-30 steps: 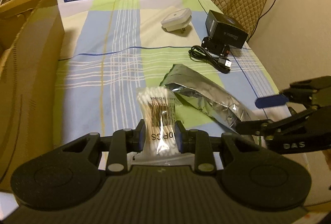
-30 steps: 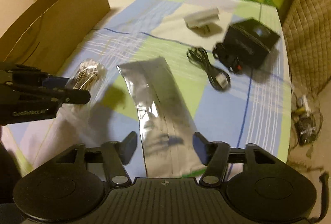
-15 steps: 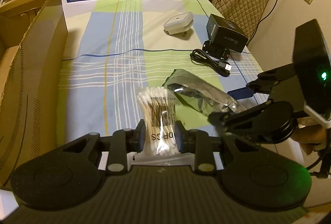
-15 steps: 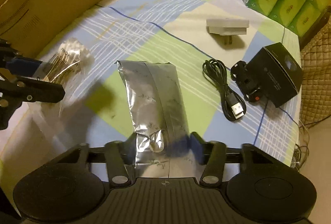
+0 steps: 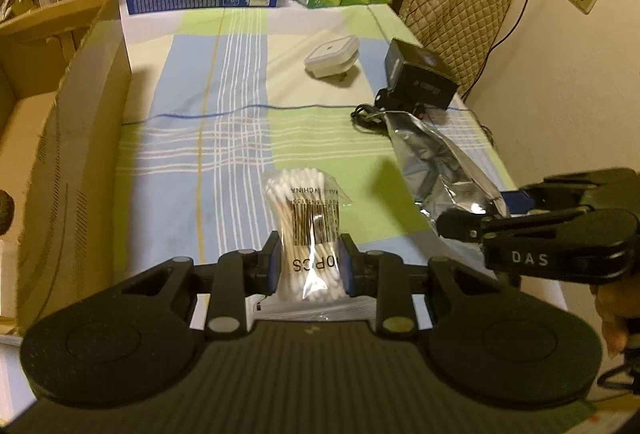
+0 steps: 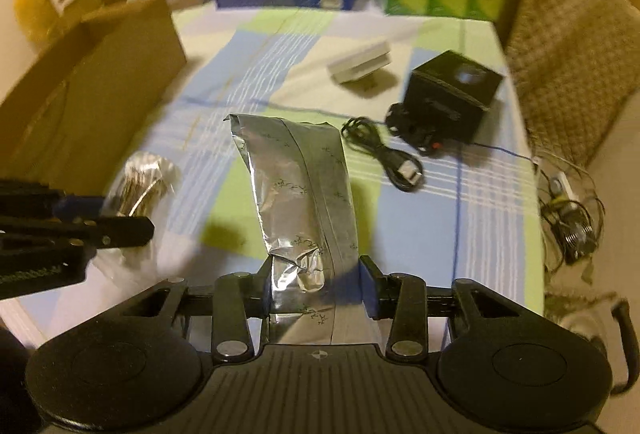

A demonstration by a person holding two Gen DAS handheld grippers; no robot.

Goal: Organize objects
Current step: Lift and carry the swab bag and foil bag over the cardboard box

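Since the earlier frame, the crinkled silver foil pouch (image 6: 304,193) is lifted off the checked tabletop (image 6: 472,218), the right tool (image 6: 316,290) closing on its near end. Its long axis points away, apparently sagging; slippage is risked. The left tool (image 5: 310,264) is clamped on the clear packet of cotton swabs (image 5: 308,222).

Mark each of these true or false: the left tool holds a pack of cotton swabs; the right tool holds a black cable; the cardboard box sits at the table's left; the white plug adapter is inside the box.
1. The left tool holds the clear pack of white cotton swabs: true.
2. The right tool holds a black cable: false; its jaws are closing on the crinkled silver foil pouch.
3. The brown cardboard box sits at the table's left: true.
4. The white square plug adapter is inside the box: false; it lies on the checked tablecloth.
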